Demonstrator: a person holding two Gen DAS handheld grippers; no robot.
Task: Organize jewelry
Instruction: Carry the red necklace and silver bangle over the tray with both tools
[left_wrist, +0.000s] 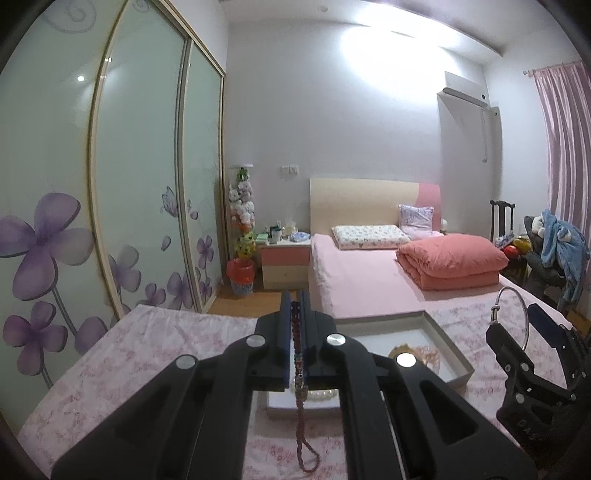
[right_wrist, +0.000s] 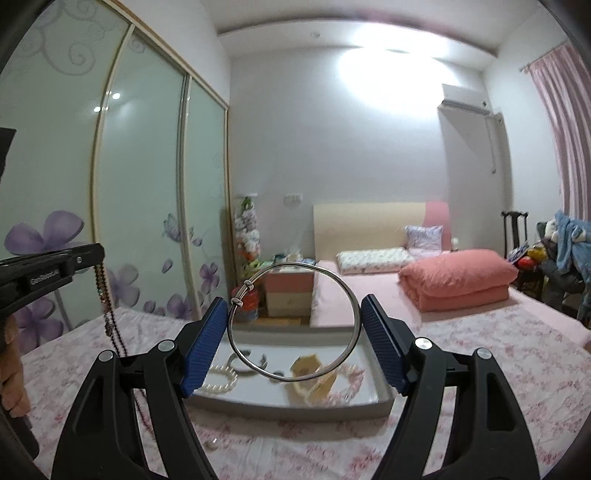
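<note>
Left gripper (left_wrist: 294, 314): you pinch the beaded necklace (left_wrist: 300, 373), dangling. Right gripper (right_wrist: 294, 317): you clamp the silver bangle (right_wrist: 354, 302) above the tray (right_wrist: 384, 400).

Silver bangle (right_wrist: 293, 321), blue-padded black tongs (right_wrist: 293, 325), pink floral bedspread (right_wrist: 498, 369), white pearls (right_wrist: 221, 380).

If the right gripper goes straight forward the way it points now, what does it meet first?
Probably nothing near. The right gripper, holding the silver bangle, points about level, above the tray. Beyond lie open floor and the nightstand, though depth is unclear.
</note>
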